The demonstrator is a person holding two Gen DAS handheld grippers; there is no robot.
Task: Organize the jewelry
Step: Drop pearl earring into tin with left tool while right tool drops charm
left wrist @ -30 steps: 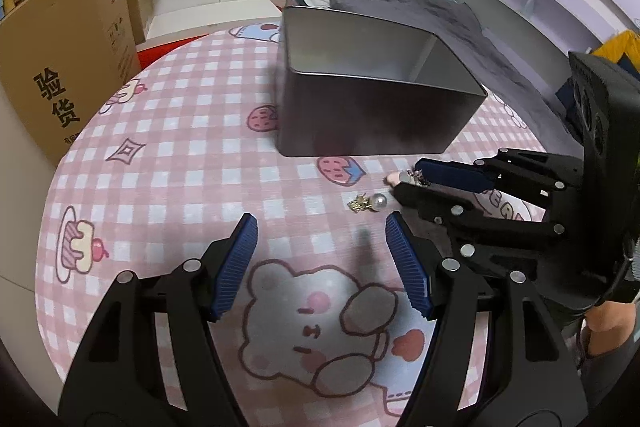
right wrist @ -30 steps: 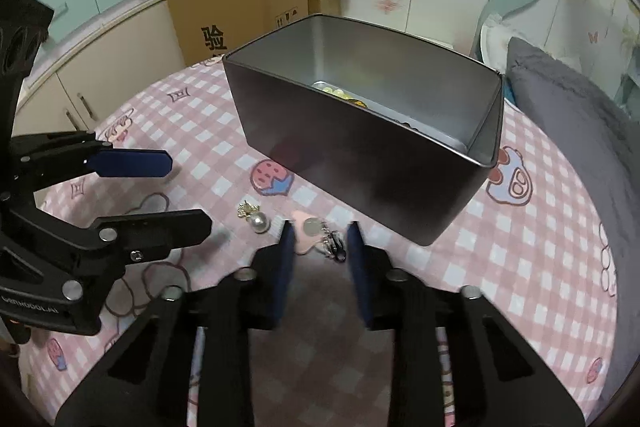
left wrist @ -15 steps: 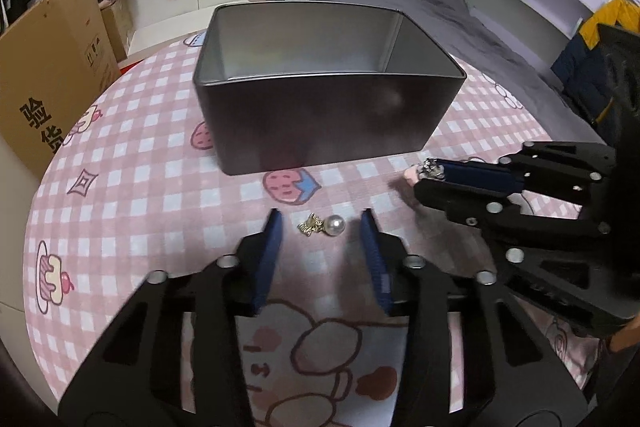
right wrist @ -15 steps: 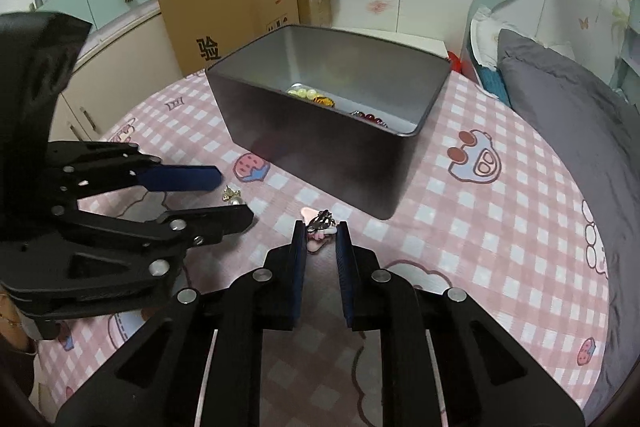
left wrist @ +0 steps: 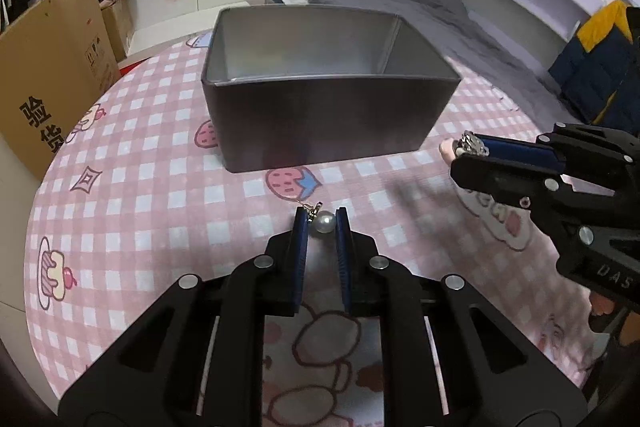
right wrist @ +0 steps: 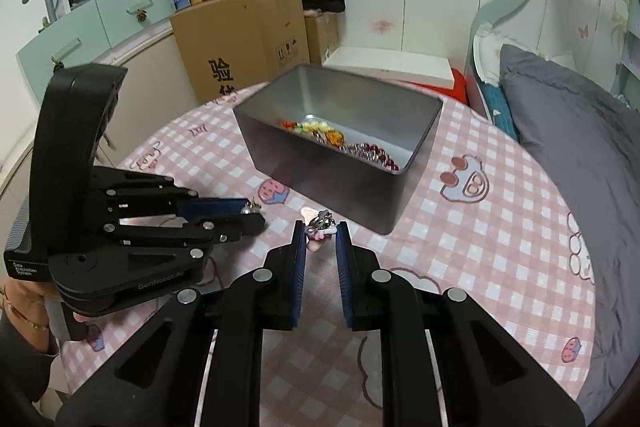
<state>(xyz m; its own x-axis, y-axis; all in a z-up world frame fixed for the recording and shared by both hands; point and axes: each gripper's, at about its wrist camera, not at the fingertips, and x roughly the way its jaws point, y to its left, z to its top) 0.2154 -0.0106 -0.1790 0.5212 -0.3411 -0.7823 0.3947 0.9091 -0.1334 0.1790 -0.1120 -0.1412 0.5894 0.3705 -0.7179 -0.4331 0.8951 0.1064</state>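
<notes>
Left gripper: we are closing on the pearl earring.
Right gripper: we are lifting the pink charm.

Round table in pink checked cloth, grey metal tin standing on it

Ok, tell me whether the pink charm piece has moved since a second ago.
Yes. The pink charm piece, pinched in the right gripper, has left the tablecloth and risen against the metal box.
</notes>
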